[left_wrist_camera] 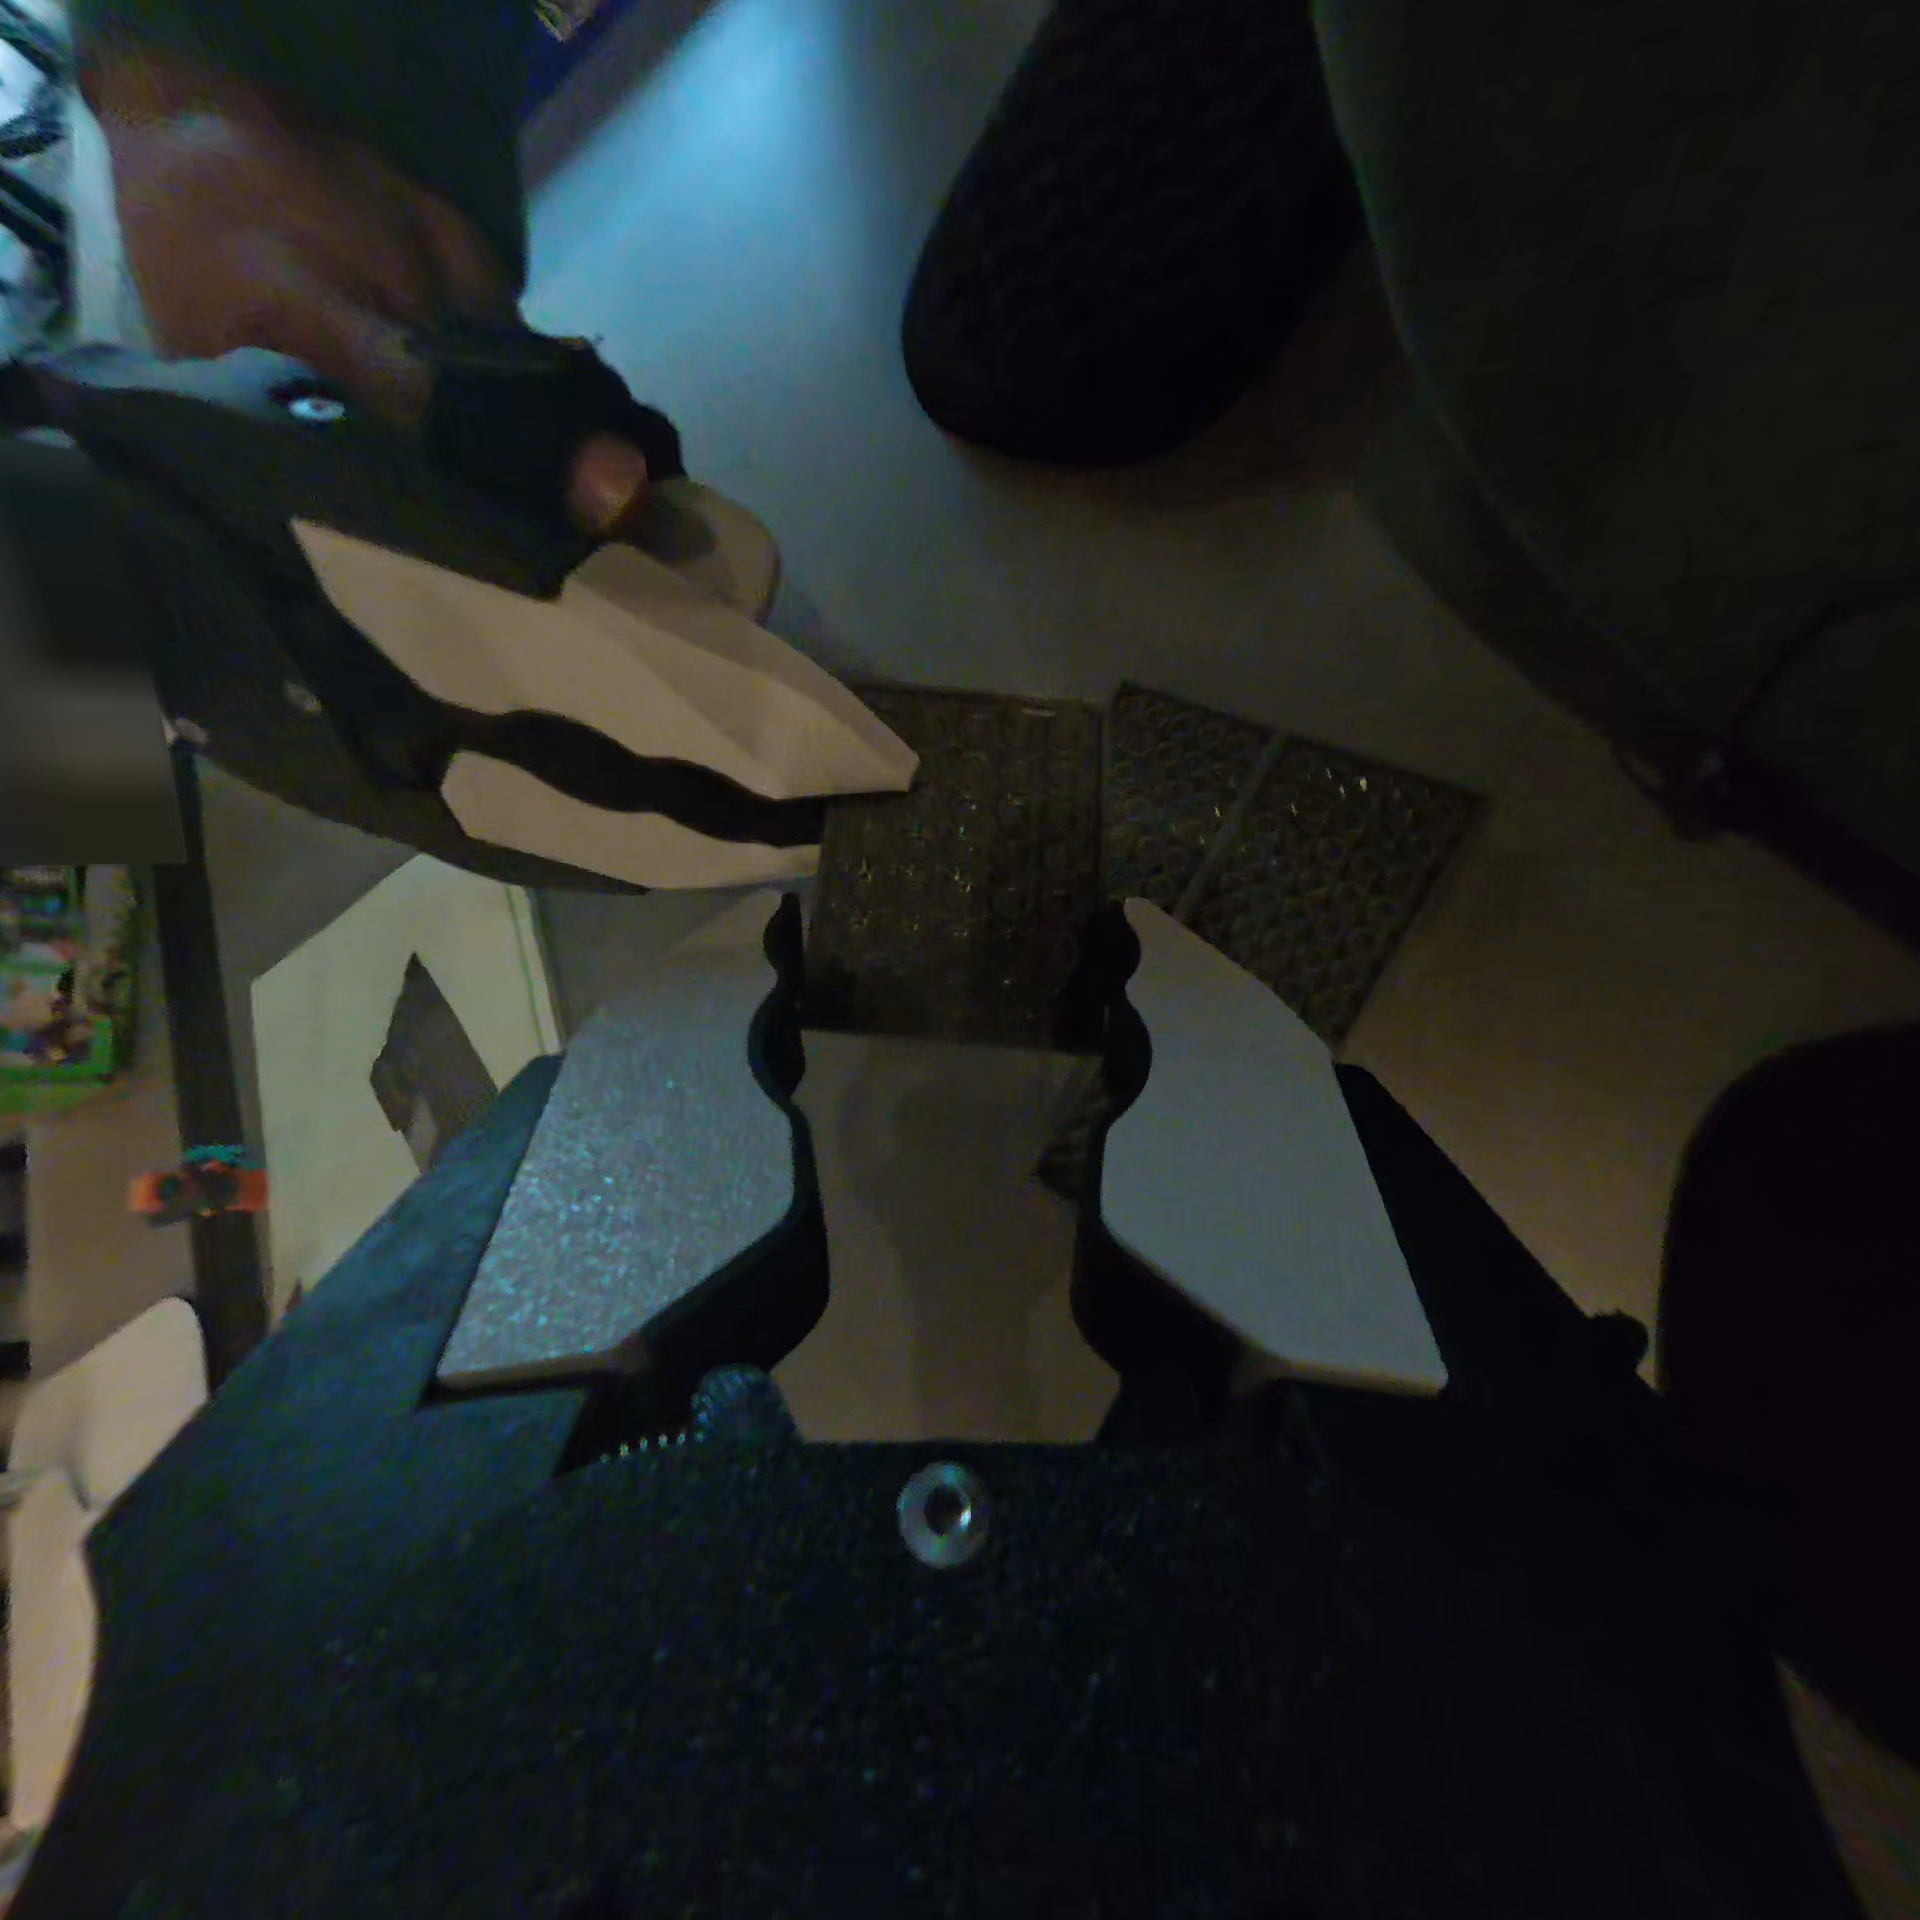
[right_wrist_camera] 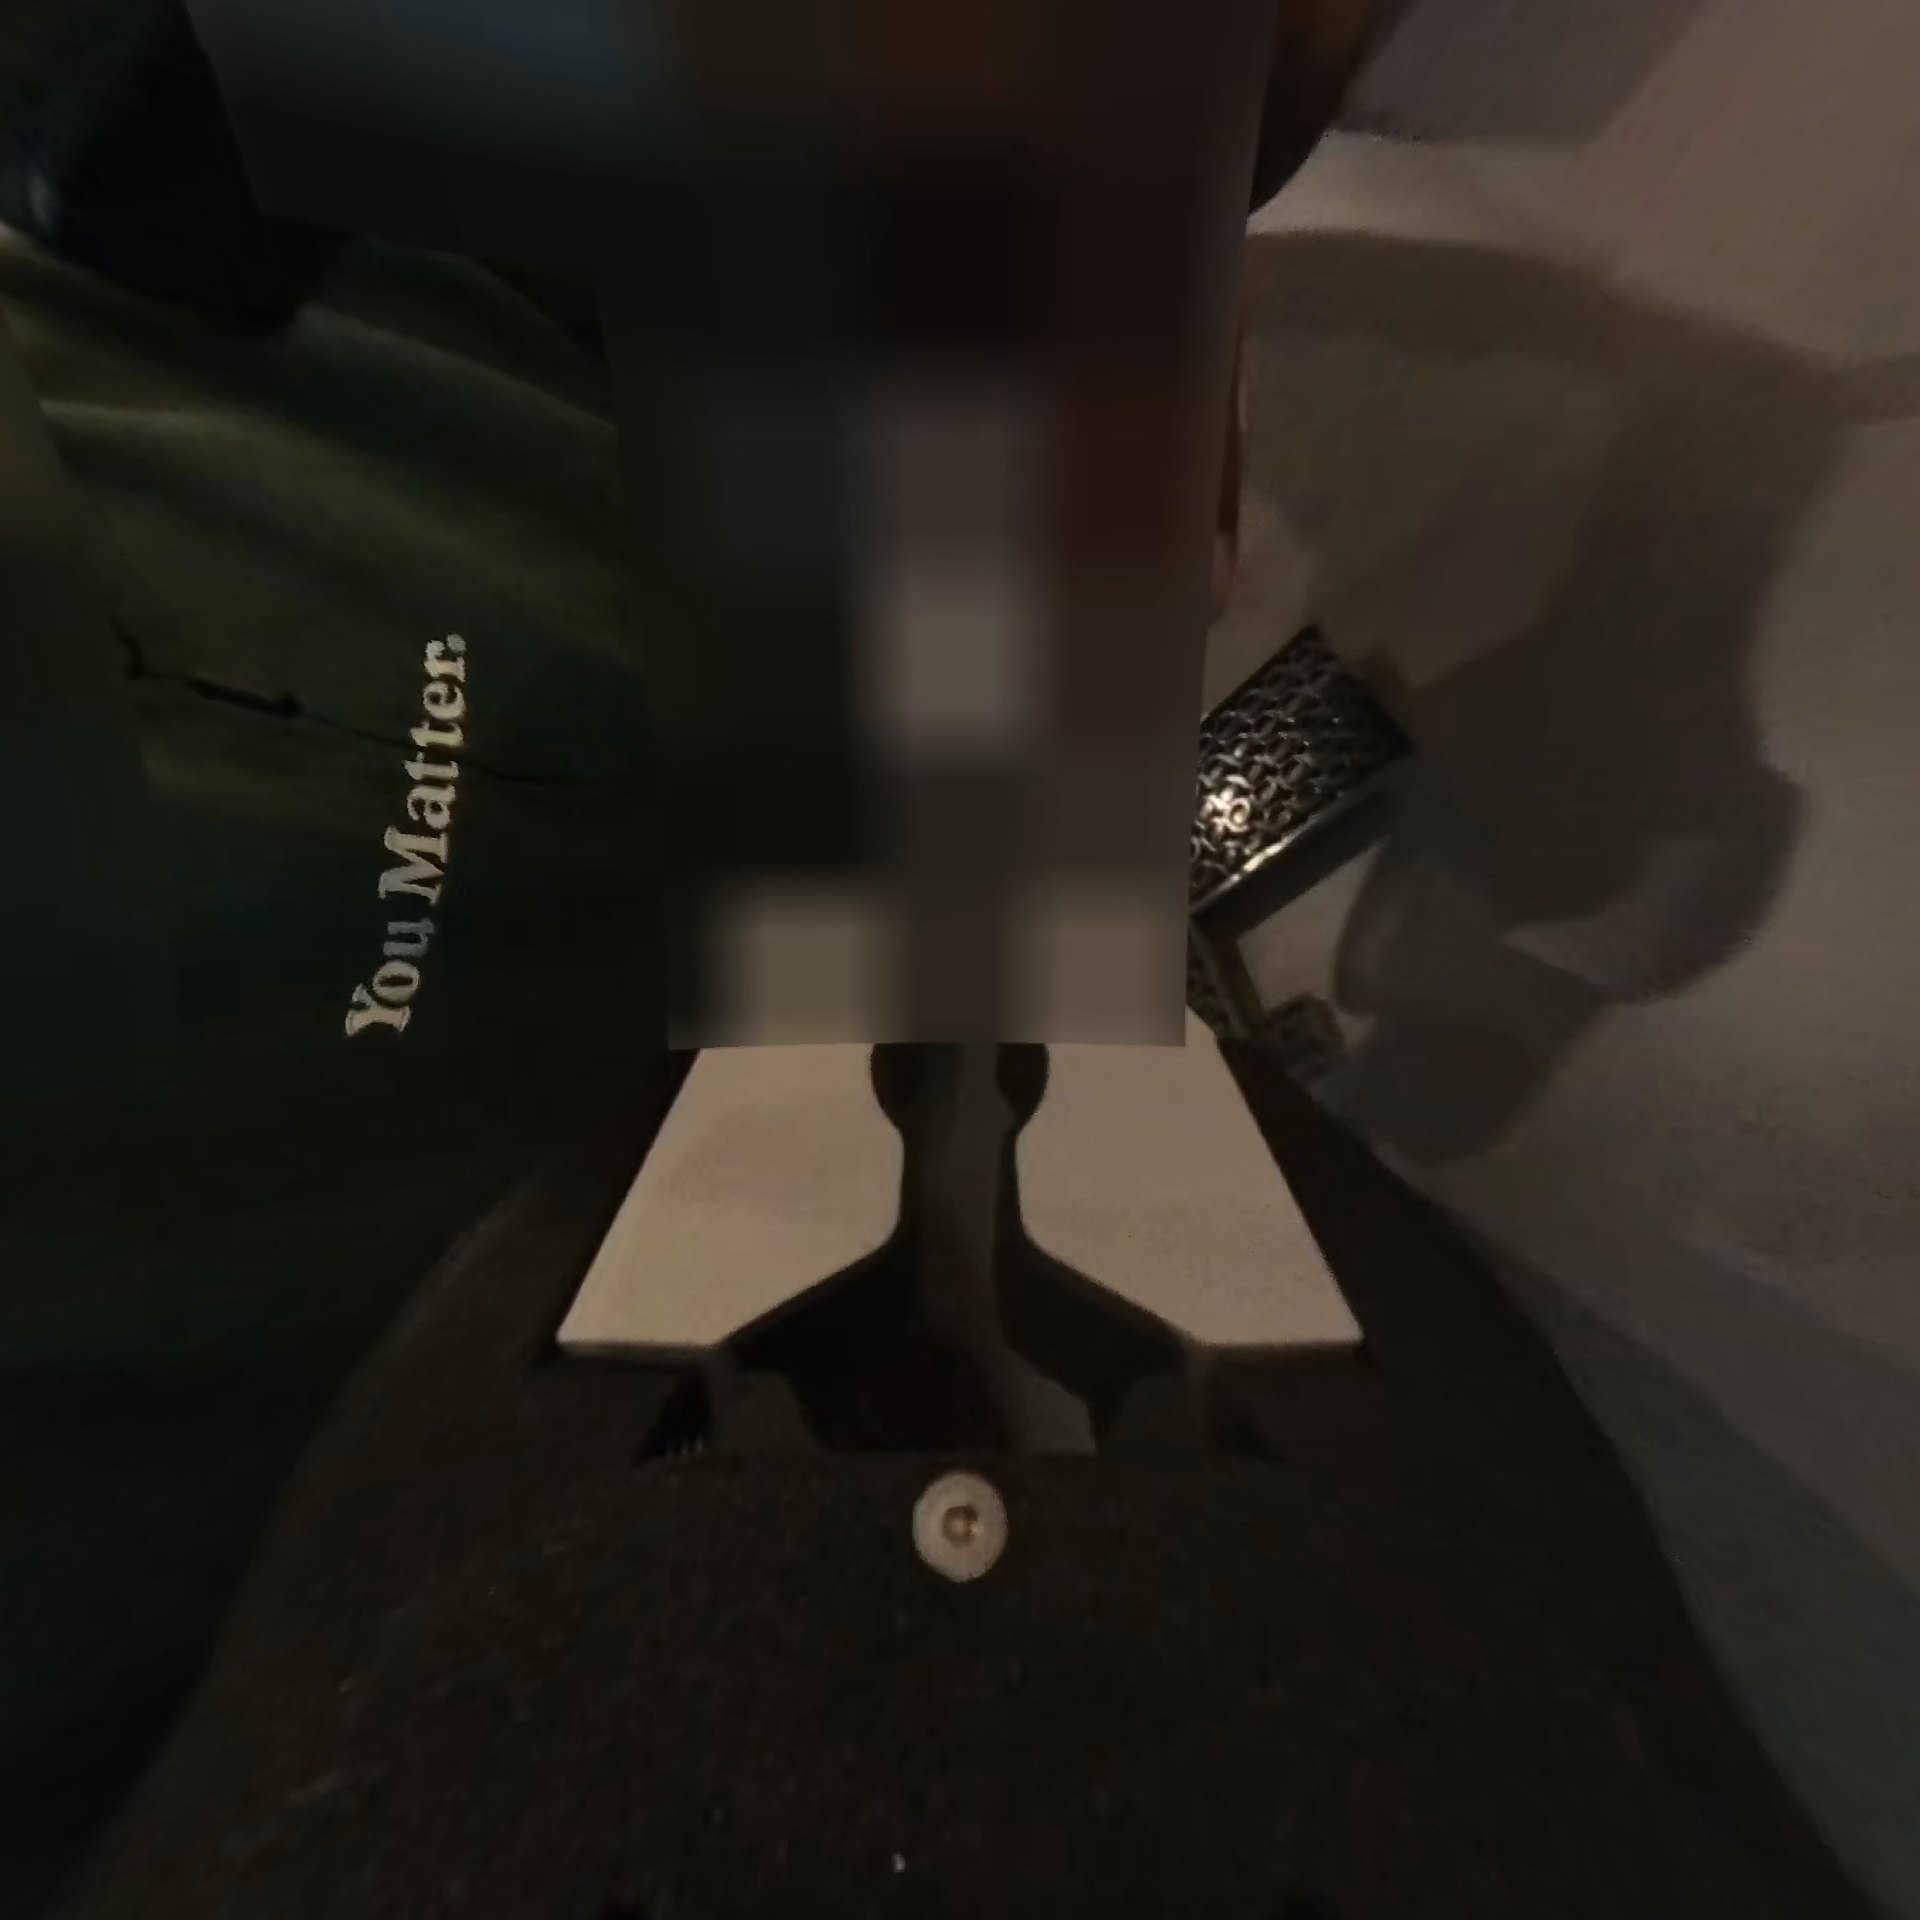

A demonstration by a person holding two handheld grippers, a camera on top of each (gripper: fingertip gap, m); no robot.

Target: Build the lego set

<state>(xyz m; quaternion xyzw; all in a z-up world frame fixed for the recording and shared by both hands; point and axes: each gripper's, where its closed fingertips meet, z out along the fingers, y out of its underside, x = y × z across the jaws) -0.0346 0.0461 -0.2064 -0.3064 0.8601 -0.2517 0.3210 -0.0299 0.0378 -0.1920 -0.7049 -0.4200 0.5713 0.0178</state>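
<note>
A dark studded lego plate assembly (left_wrist_camera: 951, 883) is held up in dim light. My left gripper (left_wrist_camera: 951, 935) is shut on its near section, one finger on each side. More of the assembly (left_wrist_camera: 1299, 862) sticks out to the right. My right gripper (left_wrist_camera: 868, 816) comes in from the left, and its white fingertips pinch the plate's left edge. In the right wrist view, the right gripper (right_wrist_camera: 961, 1070) has its jaws almost together. A blurred patch hides its tips there. Part of the studded plate (right_wrist_camera: 1288, 748) shows to their right.
A black shoe (left_wrist_camera: 1122, 239) rests on the pale floor (left_wrist_camera: 748, 260) beyond the plate. A gloved hand (left_wrist_camera: 551, 436) holds the right gripper. Dark green clothing (right_wrist_camera: 260, 623) fills the left of the right wrist view. A small orange-and-teal lego model (left_wrist_camera: 197, 1190) and a colourful box (left_wrist_camera: 62, 977) sit far left. Only a small space, under 4 cm, lies between the two pairs of fingers.
</note>
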